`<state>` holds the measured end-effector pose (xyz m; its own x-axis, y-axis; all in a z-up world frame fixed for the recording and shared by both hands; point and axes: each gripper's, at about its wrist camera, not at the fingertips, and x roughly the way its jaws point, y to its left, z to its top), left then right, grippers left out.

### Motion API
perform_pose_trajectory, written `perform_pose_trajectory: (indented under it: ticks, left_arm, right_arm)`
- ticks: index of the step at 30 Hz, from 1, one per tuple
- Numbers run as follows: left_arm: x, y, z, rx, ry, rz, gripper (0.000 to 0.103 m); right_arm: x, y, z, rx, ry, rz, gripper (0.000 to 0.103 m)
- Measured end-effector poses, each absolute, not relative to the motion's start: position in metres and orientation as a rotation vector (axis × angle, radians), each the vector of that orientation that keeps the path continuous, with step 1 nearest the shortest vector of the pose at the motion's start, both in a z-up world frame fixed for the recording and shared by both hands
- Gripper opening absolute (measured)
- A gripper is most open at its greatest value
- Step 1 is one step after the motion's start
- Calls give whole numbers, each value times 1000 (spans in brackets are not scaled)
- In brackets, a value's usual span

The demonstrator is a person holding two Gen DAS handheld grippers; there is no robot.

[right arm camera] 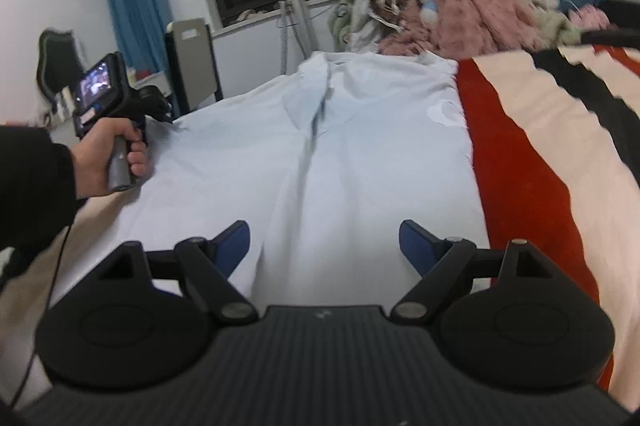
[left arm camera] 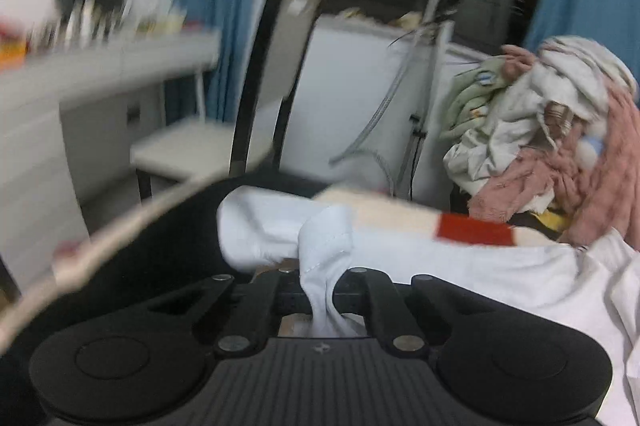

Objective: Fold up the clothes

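Left gripper (left arm camera: 320, 290) pinches the pale blue shirt's (right arm camera: 360, 154) sleeve at lower centre; right gripper (right arm camera: 324, 246) gapes above the hem. Best folded inward, taut.

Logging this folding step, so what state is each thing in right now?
Left claw: shut on a bunched fold of the pale blue shirt.
Right claw: open, over the shirt.
Pale blue shirt: spread flat on the striped blanket.
Clothes pile: heaped, unfolded.
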<state>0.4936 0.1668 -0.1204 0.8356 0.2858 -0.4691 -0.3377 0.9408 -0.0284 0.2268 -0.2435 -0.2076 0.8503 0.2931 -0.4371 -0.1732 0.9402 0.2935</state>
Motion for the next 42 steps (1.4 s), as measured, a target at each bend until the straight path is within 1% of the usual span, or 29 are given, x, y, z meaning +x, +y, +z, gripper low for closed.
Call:
perform_pose_trajectory:
  ticks: [1,6,10,13,17,19,20,21,22,23,24,25,29,32,34,36,38,42]
  left_arm:
    - [496,151,-110,-74,461,322,4]
    - [501,26,-57,55,435,228,4]
    - [503,-92,-46,197,427,111,4]
    - [505,-174,-61,228,444,51,4]
    - [512,-258,-113,275,512,-18,4]
    - [516,-282,-139,315,552,-36,10]
    - [519,-288,-150,316,574,-58,20]
    - [521,-293,-161,315,596,-81,37]
    - [523,-297,-172,313,617,-104,47]
    - [521,-294,-177,320,612,-117,65]
    - [518,-289,-181,327,602,-129,78]
    - [510,-284,-176,318,586,-143,83]
    - [474,-263,-149,274,517,-203,93]
    - [447,-247,-129,241,464,-248,94]
    - [429,-236,-116,219,429,-278,96]
    - [396,-210,-96,197,385,-272,98]
    - [358,-187,-78,158,379,-252,98]
    - [286,-138,-60,68,381,-225,98]
  right_arm:
    - [224,-247,-205,272,499,238,83]
    - [202,-268,-194,340,497,198,83]
    - [181,-286,-183,354,484,136,83]
    - [170,-301,-176,411,423,60,83]
    - [164,-325,-178,448,361,8,83]
    - [170,-330,-185,432,357,-19,84]
    - [175,-331,-190,419,365,-33,85]
    - [180,-332,-195,408,375,-37,85]
    - [185,-332,-200,401,383,-36,85]
    - [191,-332,-205,395,391,-34,85]
    - [195,-330,-208,394,396,-29,84]
    - [199,-328,-211,394,402,-24,84]
    - [211,-320,-218,381,414,1,84]
    - [209,-315,-215,377,396,17,84]
    - [205,-313,-211,378,374,25,84]
    - [199,-310,-206,368,359,36,84]
    - [193,-306,-201,362,345,49,84]
    - [171,-297,-184,337,307,62,84]
